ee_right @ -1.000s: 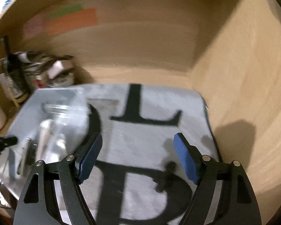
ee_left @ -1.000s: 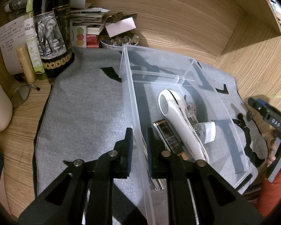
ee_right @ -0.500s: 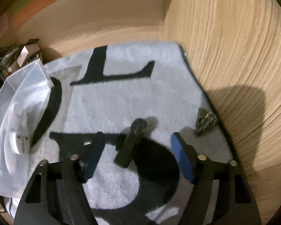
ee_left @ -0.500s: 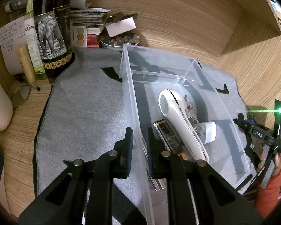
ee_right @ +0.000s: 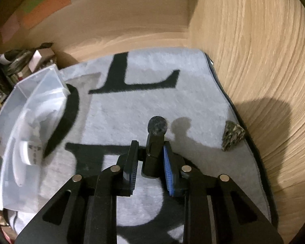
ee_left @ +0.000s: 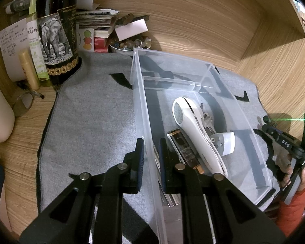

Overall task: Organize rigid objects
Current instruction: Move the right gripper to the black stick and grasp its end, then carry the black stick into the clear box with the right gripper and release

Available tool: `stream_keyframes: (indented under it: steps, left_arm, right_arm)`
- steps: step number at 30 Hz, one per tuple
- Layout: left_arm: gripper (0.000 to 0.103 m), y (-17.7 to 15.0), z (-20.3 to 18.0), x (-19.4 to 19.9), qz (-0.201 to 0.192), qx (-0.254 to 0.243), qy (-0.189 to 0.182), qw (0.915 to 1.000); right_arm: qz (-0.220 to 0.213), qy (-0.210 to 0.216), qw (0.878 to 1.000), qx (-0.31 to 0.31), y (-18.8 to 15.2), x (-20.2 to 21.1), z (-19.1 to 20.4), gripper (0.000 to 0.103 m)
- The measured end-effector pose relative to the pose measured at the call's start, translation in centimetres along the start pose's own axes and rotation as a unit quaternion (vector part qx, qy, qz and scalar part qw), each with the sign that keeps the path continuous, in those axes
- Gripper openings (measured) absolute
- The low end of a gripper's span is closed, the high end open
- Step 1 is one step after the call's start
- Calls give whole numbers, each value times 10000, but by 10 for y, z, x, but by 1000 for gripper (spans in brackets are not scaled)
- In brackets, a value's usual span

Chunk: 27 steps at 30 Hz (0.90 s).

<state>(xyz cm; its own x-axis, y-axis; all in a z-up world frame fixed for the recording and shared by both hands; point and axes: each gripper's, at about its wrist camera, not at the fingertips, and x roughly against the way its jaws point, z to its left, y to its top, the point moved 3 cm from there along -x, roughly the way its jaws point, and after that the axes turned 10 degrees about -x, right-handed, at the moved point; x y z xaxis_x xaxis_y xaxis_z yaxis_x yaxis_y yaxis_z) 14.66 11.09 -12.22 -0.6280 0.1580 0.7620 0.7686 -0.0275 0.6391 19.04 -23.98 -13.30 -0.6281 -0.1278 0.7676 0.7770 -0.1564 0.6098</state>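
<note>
The clear bin (ee_left: 203, 77) sits on the mat, its near wall clamped in the left gripper (ee_left: 150, 158). The right gripper (ee_right: 149, 168) has just been closing on a dark stick-like tool (ee_right: 155, 142), long axis running straight ahead between the jaws. Whether both pads press it is unclear. A speckled lump (ee_right: 232, 135) lies ahead-right.

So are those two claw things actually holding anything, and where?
The left gripper pinches the clear bin's near side wall. The right gripper has just been closing around a small dark stick-like object, gripping its shaft.
</note>
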Motion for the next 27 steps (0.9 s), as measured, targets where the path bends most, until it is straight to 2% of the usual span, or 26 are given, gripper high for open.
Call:
stream_keyframes:
  steps: [8,16,27]
  left_arm:
    - [12,1,0,-1,6,24,-28,10000]
    - [12,1,2,-1,4,63,-61,10000]
    - [12,1,3,-1,4,79,-76,9999]
  right_arm:
    - [-465,354,9978,313,14,30,36,21]
    - [-815,834,9905,729,20,57,79,21]
    - [-778,1456,9767,1370,8,61,141,21]
